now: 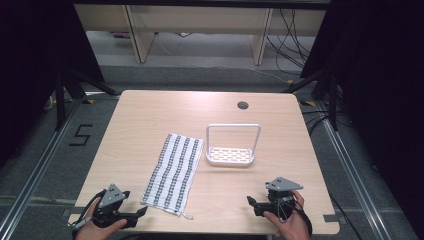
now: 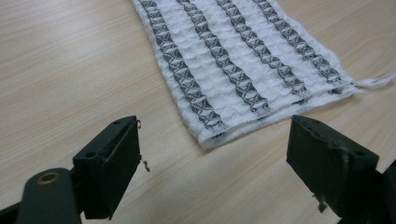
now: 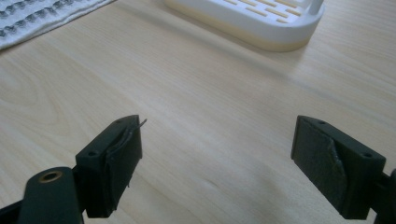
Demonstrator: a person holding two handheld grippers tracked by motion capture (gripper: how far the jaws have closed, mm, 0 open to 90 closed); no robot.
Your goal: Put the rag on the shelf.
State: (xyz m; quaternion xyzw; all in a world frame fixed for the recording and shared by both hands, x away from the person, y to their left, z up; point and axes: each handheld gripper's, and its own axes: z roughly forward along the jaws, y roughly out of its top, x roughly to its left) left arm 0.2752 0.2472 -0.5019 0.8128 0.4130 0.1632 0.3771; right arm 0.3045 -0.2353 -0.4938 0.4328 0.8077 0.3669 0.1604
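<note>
A person's two hand-held grippers, seen from above and along their own jaws. The left black two-jaw gripper carries a grey three-cornered plate dotted with small dark holes, and a thin black cable loops from its body past the left hand. The right black two-jaw gripper bears a matching grey plate, with dark cabling around the right hand. Close up, each jaw is a matte black rectangular block with small round screw recesses in its top edge, faced with a worn, wrinkled dark pad. A brass-coloured ring sits in the rounded black link at lower left of both gripper views.
</note>
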